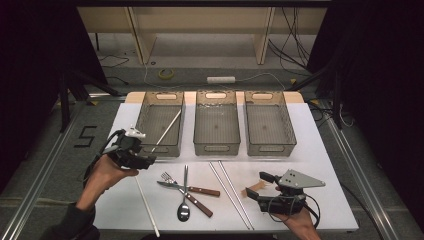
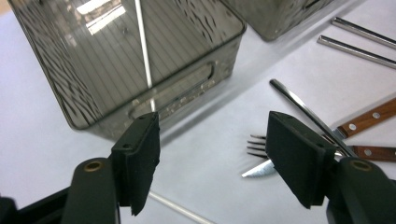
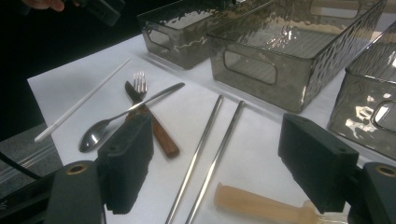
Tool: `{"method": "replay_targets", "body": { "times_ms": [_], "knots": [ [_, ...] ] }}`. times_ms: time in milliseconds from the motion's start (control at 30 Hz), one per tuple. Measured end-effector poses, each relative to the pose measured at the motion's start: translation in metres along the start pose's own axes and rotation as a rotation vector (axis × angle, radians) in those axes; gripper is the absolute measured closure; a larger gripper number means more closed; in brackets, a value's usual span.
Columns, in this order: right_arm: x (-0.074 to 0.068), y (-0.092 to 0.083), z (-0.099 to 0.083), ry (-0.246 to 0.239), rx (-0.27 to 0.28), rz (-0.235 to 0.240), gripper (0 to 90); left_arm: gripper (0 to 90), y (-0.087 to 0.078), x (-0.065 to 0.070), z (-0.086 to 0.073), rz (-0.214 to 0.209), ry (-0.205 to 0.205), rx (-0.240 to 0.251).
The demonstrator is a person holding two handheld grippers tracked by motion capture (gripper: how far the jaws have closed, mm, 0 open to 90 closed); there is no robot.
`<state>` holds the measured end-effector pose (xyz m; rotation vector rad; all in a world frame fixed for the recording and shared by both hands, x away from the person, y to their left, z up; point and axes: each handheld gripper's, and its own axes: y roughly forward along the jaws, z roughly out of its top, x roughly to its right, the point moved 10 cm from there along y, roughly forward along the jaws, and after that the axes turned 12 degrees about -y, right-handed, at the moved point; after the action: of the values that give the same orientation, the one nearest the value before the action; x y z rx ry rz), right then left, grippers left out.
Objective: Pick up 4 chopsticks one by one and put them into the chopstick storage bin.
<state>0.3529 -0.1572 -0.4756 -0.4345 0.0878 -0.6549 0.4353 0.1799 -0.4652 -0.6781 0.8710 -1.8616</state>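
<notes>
My left gripper (image 1: 148,161) hovers in front of the left clear bin (image 1: 150,146), open with nothing between its jaws (image 2: 212,154). A white chopstick (image 1: 167,131) leans inside that bin (image 2: 187,84). A second white chopstick (image 1: 146,205) lies on the table below my left hand. A spoon (image 1: 183,210), a fork (image 1: 169,177) and a wood-handled knife (image 1: 197,190) lie crossed mid-table. My right gripper (image 1: 256,184) rests at the front right, open (image 3: 217,163). A beige handle (image 3: 261,205) lies on the table between its jaws, with the pads apart from it.
The middle bin (image 1: 216,147) and the right bin (image 1: 267,147) stand in a row at the back of the white table (image 1: 320,165). Two metal chopsticks (image 1: 231,192) lie side by side between the cutlery and my right gripper.
</notes>
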Motion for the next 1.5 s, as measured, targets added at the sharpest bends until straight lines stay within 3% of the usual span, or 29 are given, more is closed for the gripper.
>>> {"method": "replay_targets", "body": {
  "times_ms": [67, 100, 233, 267, 333, 600, 700, 767, 933, 1067, 1100, 1200, 1333, 1500],
  "knots": [
    [0.0, 0.0, 0.0, 0.0, 0.002, 0.002, 27.6, 33.5, 0.001, 0.001, -0.006, 0.005, -0.019, -0.004],
    [0.0, 0.0, 0.0, -0.001, -0.002, 0.002, 27.6, 33.4, 0.0, 0.002, -0.012, 0.005, -0.055, 0.004],
    [0.0, 0.001, 0.0, -0.002, -0.003, 0.0, 27.6, 33.4, -0.002, 0.008, -0.022, -0.001, -0.082, 0.0],
    [0.0, 0.001, 0.0, 0.0, -0.004, -0.001, 27.6, 33.2, -0.003, 0.01, -0.024, -0.003, -0.111, 0.018],
    [-0.001, 0.0, 0.0, -0.004, -0.002, -0.001, 27.6, 33.2, -0.005, 0.015, -0.028, -0.01, -0.129, 0.029],
    [0.0, -0.001, 0.002, -0.004, 0.005, -0.004, 27.6, 32.7, -0.001, 0.017, -0.046, 0.034, -0.247, 0.083],
    [0.0, -0.002, 0.002, -0.005, 0.008, -0.003, 27.6, 32.2, 0.0, 0.016, -0.051, 0.056, -0.304, 0.113],
    [-0.001, -0.002, 0.002, -0.006, 0.007, -0.002, 27.6, 31.9, -0.002, 0.013, -0.051, 0.074, -0.375, 0.156],
    [-0.001, -0.002, 0.003, -0.007, 0.01, 0.001, 27.6, 30.7, -0.003, 0.013, -0.055, 0.116, -0.416, 0.186],
    [-0.001, -0.003, 0.003, -0.008, 0.013, -0.002, 27.6, 30.7, -0.009, 0.015, -0.06, 0.136, -0.513, 0.288],
    [0.0, -0.003, 0.003, -0.008, 0.013, -0.002, 27.6, 30.7, -0.013, 0.023, -0.064, 0.143, -0.509, 0.324],
    [0.0, -0.003, 0.002, -0.005, 0.011, -0.002, 27.6, 29.8, -0.013, 0.028, -0.07, 0.156, -0.51, 0.331],
    [-0.001, -0.002, 0.003, -0.009, 0.01, 0.0, 27.6, 29.1, -0.01, 0.04, -0.081, 0.152, -0.489, 0.314],
    [0.0, -0.002, 0.002, -0.01, 0.009, -0.003, 27.6, 28.2, -0.006, 0.052, -0.094, 0.149, -0.49, 0.301]
  ]
}}
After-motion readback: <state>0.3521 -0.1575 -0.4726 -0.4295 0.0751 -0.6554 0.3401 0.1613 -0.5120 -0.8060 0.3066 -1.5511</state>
